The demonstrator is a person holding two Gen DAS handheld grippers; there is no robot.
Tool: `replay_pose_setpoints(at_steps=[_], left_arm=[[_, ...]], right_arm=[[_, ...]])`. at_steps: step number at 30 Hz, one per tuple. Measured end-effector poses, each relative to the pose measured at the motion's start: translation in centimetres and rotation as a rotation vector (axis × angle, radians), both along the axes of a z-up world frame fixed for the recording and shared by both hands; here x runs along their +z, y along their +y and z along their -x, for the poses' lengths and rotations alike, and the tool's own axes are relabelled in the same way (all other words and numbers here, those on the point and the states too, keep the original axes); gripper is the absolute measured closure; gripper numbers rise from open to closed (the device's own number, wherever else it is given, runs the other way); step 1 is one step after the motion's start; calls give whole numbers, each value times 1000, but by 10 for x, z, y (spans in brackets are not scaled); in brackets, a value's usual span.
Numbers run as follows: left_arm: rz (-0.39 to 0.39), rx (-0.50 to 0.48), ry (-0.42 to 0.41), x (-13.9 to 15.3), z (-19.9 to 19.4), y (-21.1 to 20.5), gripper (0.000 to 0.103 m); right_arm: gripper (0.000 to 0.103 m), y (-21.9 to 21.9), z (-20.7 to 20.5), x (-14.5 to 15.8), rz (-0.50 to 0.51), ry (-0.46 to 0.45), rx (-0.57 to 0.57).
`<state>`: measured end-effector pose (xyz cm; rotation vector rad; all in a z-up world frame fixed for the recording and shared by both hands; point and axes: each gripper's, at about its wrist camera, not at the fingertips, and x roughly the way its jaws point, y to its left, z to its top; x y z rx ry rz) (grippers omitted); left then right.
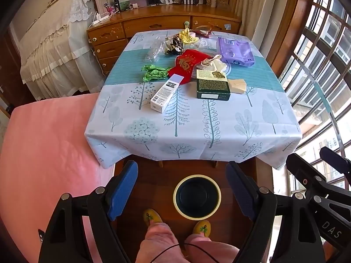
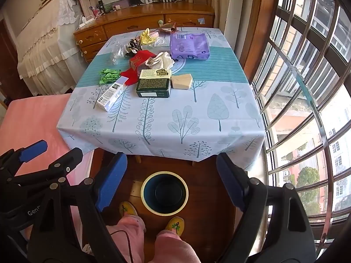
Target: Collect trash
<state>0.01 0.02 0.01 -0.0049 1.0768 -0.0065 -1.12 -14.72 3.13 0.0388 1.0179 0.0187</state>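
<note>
Trash lies on the far half of the table (image 1: 193, 129): a white box (image 1: 166, 92), a dark green box (image 1: 212, 84), crumpled green paper (image 1: 154, 72), a red packet (image 1: 188, 64), a purple pack (image 1: 235, 51), a beige wrapper (image 1: 238, 86) and crumpled white paper (image 1: 214, 63). A round bin (image 1: 197, 196) with a cream rim stands on the floor below the table's near edge; it also shows in the right wrist view (image 2: 164, 194). My left gripper (image 1: 182, 191) is open and empty above the floor. My right gripper (image 2: 172, 182) is open and empty, beside the left one.
A pink bed (image 1: 43, 153) lies to the left. A wooden dresser (image 1: 153, 25) stands behind the table. A barred window (image 2: 307, 87) runs along the right. The person's feet in yellow slippers (image 1: 152, 217) stand by the bin.
</note>
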Motion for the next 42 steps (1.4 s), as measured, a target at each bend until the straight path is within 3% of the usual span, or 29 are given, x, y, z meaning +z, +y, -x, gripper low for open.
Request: replay_pose_setpoints(at_steps=[25,42], left_arm=[[18,-19,29,-9,-6,-2,21],[-1,-2,4,-2,-13,-4,22]], right_arm=[[21,-6,-7,-13,-12,17,-5],[21,-6,-15,-10,-12,11,0]])
